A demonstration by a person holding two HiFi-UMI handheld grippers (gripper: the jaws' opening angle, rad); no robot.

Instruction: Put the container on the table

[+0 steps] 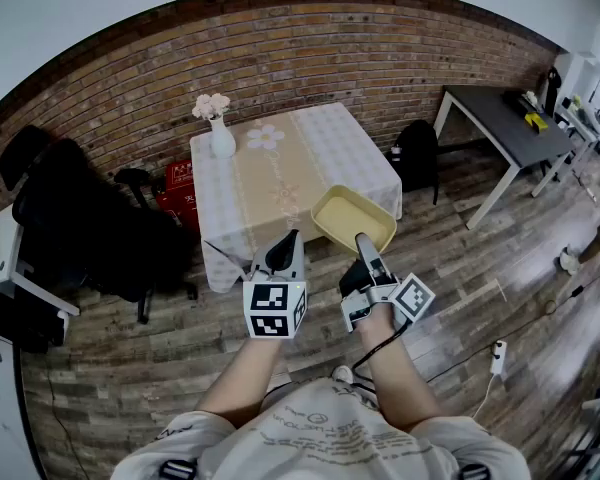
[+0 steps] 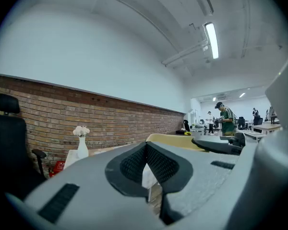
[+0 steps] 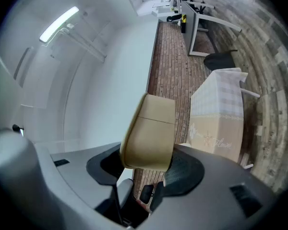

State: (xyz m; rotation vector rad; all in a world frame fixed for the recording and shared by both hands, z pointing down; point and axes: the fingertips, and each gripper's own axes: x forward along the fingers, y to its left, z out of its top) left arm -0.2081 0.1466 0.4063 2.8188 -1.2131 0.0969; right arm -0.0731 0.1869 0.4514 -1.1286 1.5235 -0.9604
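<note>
A shallow beige container [image 1: 353, 219] hangs in the air in front of the table's near right corner, my right gripper [image 1: 364, 240] shut on its near rim. The right gripper view shows the container [image 3: 150, 131] edge-on between the two black pads. The table [image 1: 320, 146] wears a beige and white cloth with flower prints. My left gripper [image 1: 283, 253] is held beside the right one, its jaws closed together with nothing between them [image 2: 148, 169]. In the left gripper view the container [image 2: 175, 140] shows as a yellow edge to the right.
A white vase of flowers [image 1: 220, 128] stands at the table's far left corner. A black office chair [image 1: 90, 218] and a red box [image 1: 180, 183] are left of the table. A dark desk [image 1: 505, 123] stands at the right. A brick wall runs behind; people stand far off [image 2: 225, 119].
</note>
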